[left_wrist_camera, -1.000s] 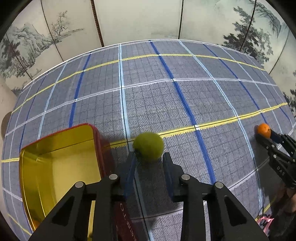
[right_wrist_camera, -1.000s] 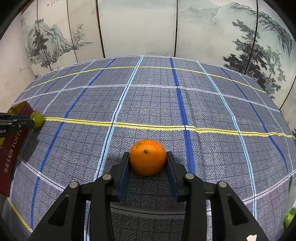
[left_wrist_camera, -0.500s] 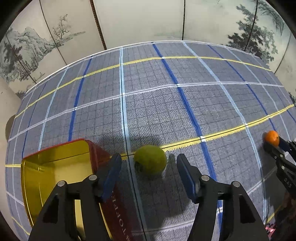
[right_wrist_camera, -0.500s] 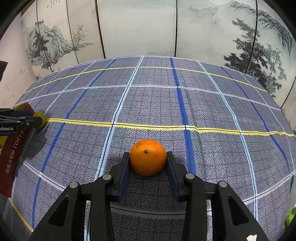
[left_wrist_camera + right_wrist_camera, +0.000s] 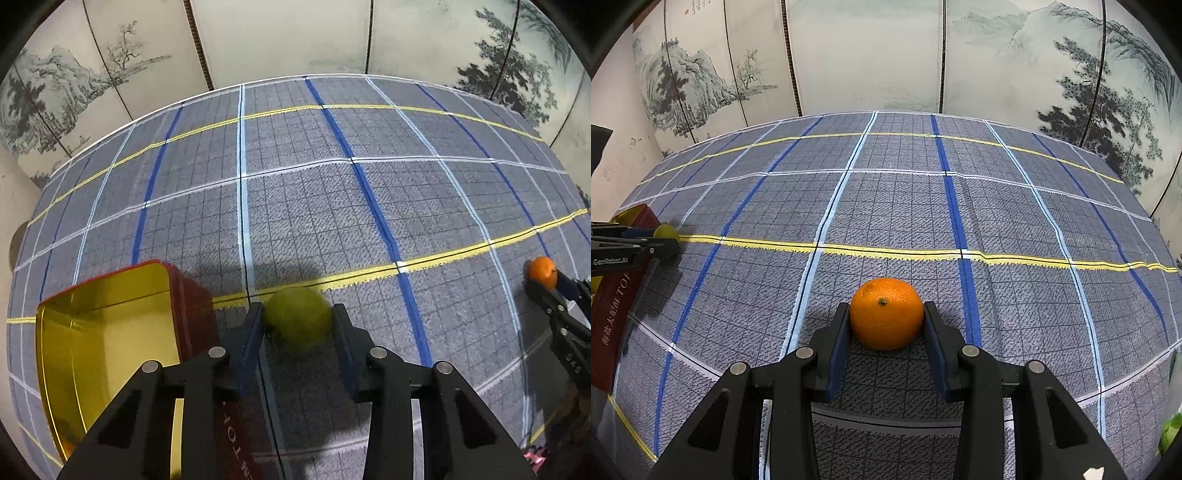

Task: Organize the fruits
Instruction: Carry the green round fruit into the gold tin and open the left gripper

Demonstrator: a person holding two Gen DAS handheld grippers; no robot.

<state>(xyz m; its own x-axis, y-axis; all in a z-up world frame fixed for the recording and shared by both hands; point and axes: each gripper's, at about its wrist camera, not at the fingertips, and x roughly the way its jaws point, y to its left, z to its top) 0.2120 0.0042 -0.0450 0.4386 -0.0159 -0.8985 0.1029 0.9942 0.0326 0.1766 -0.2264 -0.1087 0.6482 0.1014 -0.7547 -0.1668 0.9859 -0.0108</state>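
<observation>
My left gripper [image 5: 297, 325] is shut on a green fruit [image 5: 297, 315], just right of an open red tin [image 5: 110, 332] with a gold inside. My right gripper [image 5: 886, 321] is shut on an orange [image 5: 886, 313] low over the plaid cloth. In the left wrist view the orange [image 5: 541, 266] and the right gripper show at the far right. In the right wrist view the green fruit [image 5: 666, 233], the left gripper and the red tin [image 5: 613, 295] show at the far left.
A grey plaid tablecloth [image 5: 905, 206] covers the table. A painted folding screen [image 5: 868, 55] stands behind it. Something green [image 5: 1171, 432] lies at the lower right edge of the right wrist view.
My left gripper opened off the green fruit half a second ago and has closed on it again. The right gripper and orange have not moved.
</observation>
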